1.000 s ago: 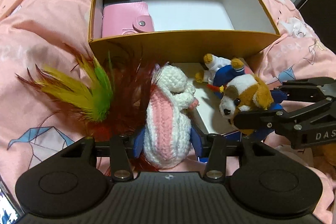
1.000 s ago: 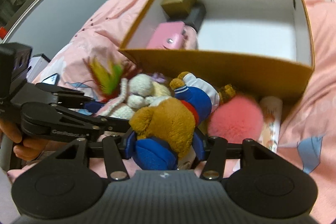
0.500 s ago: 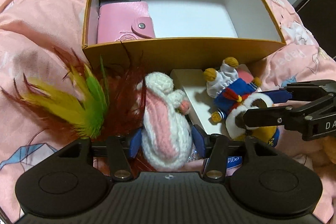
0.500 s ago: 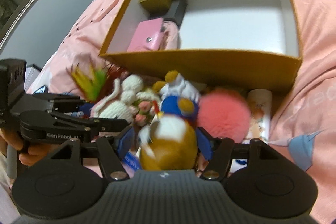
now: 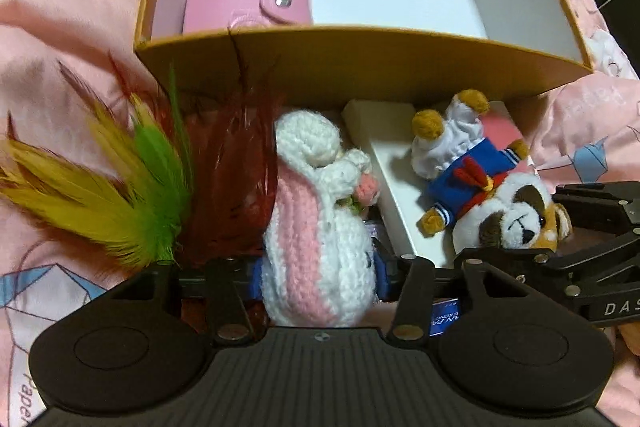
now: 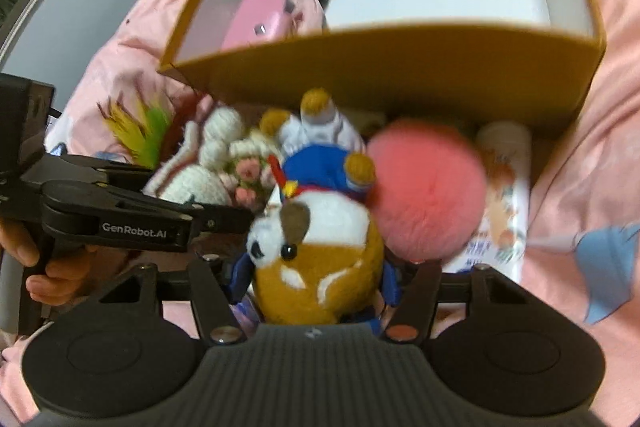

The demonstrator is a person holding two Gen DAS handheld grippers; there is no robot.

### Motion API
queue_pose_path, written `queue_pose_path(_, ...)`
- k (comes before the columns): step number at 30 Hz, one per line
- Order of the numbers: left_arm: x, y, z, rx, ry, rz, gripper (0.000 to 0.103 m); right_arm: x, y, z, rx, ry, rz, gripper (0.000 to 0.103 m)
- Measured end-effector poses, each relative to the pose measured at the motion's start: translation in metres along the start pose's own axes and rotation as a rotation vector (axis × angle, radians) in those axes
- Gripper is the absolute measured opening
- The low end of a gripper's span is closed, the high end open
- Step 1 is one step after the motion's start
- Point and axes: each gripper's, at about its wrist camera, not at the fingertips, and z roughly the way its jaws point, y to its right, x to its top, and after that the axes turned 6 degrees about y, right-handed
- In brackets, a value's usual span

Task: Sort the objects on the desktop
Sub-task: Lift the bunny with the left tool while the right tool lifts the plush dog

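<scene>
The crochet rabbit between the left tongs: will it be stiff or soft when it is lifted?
Probably soft: the crochet rabbit is yarn and bulges between the closing left tongs. Likely light for its size. Its head and ear may droop, so it could brush the box wall.

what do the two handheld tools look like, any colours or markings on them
Both are matte black plastic. Each has a ribbed base with two round discs, black linkage arms with silver rivets, and blue finger pads. The left tool carries white "GenRobot.AI" lettering on its side, seen from the right wrist view. The right tool shows white letters "DAS", cut off at the frame edge. No cables or sleeves show.
</scene>
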Motion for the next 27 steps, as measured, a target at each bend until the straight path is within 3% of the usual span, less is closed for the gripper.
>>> queue_pose_path(9, -0.006, 0.019, -0.052, -0.024, 0.140, 0.011, 0.053, -0.001, -0.019, -0.041, 0.009, 0.087, -0.115, 0.059)
queue_pose_path(16, -0.005, 0.041, -0.088, -0.076, 0.258, 0.051, 0.054, 0.005, -0.021, -0.084, 0.044, 0.189, -0.106, 0.059)
queue_pose_path(27, 0.010, 0.045, -0.112, -0.207, 0.329, 0.020, 0.054, 0.012, -0.020, -0.118, 0.050, 0.283, -0.070, 0.059)
